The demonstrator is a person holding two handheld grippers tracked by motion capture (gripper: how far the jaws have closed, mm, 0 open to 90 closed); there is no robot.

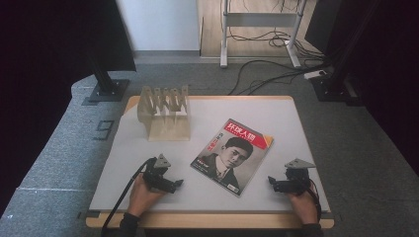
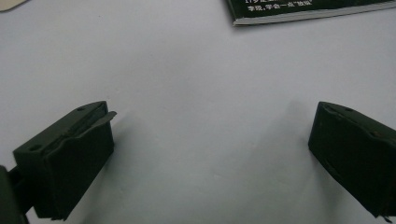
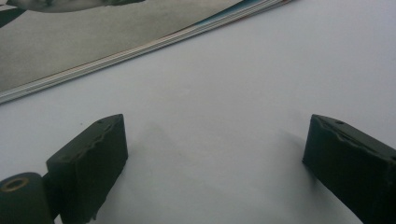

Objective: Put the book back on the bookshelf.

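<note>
Right now you are holding both grippers low over the white table mat [image 1: 148, 158], jaws wide and empty, flanking the magazine [image 1: 232, 156] lying diagonally mid-table, the left gripper [image 1: 179, 183] sitting slightly nearer its corner than the right gripper [image 1: 271, 182].

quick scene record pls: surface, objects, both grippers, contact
surface: white mat on a wooden table
magazine: magazine flat, cover up, mid-mat, turned at an angle
rack: wooden slotted rack, far left of mat, nothing in its slots
left gripper: left gripper, near left, fingers wide apart, nothing between them
right gripper: right gripper, near right, fingers wide apart, nothing between them
contact: both grippers point at the magazine; neither touches it
</note>
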